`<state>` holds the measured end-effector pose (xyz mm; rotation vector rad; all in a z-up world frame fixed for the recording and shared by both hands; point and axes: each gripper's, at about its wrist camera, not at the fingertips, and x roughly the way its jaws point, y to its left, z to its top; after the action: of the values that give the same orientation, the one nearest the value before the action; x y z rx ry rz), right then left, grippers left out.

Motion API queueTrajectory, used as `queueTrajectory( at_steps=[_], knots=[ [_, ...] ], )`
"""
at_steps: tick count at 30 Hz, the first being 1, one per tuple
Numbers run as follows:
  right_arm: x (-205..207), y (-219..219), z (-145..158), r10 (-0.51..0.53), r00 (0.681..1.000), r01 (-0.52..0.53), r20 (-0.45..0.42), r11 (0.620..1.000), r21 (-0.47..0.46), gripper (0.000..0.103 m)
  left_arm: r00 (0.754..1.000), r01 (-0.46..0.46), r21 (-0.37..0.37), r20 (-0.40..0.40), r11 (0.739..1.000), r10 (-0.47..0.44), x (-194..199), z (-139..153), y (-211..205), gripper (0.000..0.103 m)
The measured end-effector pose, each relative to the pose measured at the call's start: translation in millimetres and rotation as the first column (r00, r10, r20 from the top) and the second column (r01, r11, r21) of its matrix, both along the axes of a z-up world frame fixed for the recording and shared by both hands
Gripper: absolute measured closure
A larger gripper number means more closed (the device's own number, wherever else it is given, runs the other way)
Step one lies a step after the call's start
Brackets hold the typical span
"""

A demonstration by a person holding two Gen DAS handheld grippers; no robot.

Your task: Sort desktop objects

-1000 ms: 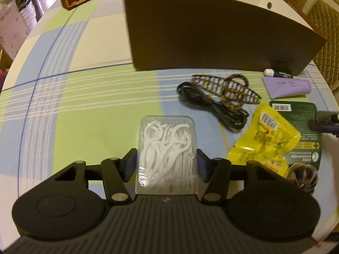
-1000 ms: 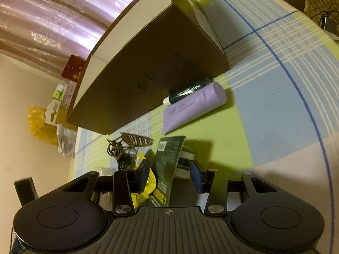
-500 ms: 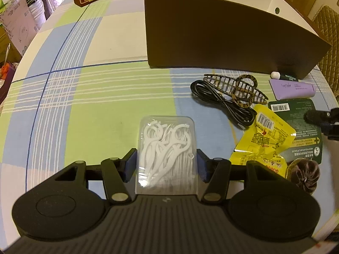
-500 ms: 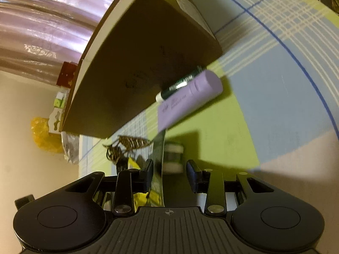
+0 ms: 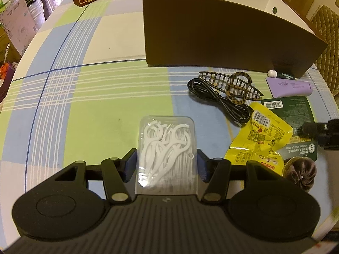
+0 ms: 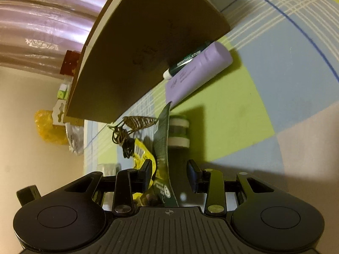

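1. A clear plastic box of white floss picks (image 5: 166, 152) is held between the blue pads of the left gripper (image 5: 166, 165), whose fingers are pressed against its two long sides.
2. The brown open-topped cardboard box (image 5: 222, 40) is taken as the landmark; the floss-pick box is seen well in front of its front wall, over the checked tablecloth (image 5: 84, 97).
3. Just in front of that wall a tortoiseshell hair claw (image 5: 233, 84) is laid across a coiled black cable (image 5: 222, 103).
4. Against the box's front right corner a green lip-balm stick (image 5: 280, 74) is lodged, with a lilac tube (image 5: 289, 87) beside it.
5. Further out from the box, a yellow snack packet (image 5: 261, 139) and a brown scrunchie (image 5: 300, 175) are seen.
6. The right gripper (image 6: 169, 174) is spread, and a dark green lip-balm card (image 6: 162, 146) is seen edge-on between its fingers; contact with either pad cannot be told.
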<state>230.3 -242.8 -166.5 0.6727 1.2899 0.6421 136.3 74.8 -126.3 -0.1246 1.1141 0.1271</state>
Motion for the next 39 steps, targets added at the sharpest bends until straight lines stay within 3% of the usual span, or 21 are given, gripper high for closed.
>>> queueTrajectory(
  at_steps=[2,4,6,21,29,39],
  knots=[
    [-0.3,2.9,-0.8,0.0,1.0,0.0,0.003,1.0,0.008,0.071,1.0,-0.002,0.0,-0.001,1.0,0.002,-1.0,-0.8,0.5,0.05],
    [0.6,4.9,-2.1,-0.003,1.0,0.003,0.0,1.0,0.011,0.096,1.0,0.0,-0.001,0.0,1.0,0.0,-2.1,-0.6,0.6,0.05],
    [0.5,2.7,-2.3,-0.01,1.0,0.011,-0.004,0.999,0.04,0.101,1.0,0.005,-0.002,0.007,1.0,-0.005,-4.1,1.0,0.5,0.05],
    [-12.9,-9.7,49.9,-0.017,0.984,0.022,0.177,0.999,-0.031,0.103,0.997,0.045,-0.02,0.057,0.999,-0.044,-9.3,23.9,-2.4,0.05],
    [-16.2,-12.7,74.2,-0.025,0.976,0.026,0.215,1.0,-0.004,0.103,0.991,0.102,-0.031,0.096,0.994,-0.098,-4.0,46.1,-14.4,0.05],
    [-7.2,-20.8,95.8,-0.029,0.979,0.015,0.2,0.997,0.069,0.103,0.977,0.147,-0.033,0.159,0.989,-0.141,6.6,78.1,-17.4,0.05]
  ],
)
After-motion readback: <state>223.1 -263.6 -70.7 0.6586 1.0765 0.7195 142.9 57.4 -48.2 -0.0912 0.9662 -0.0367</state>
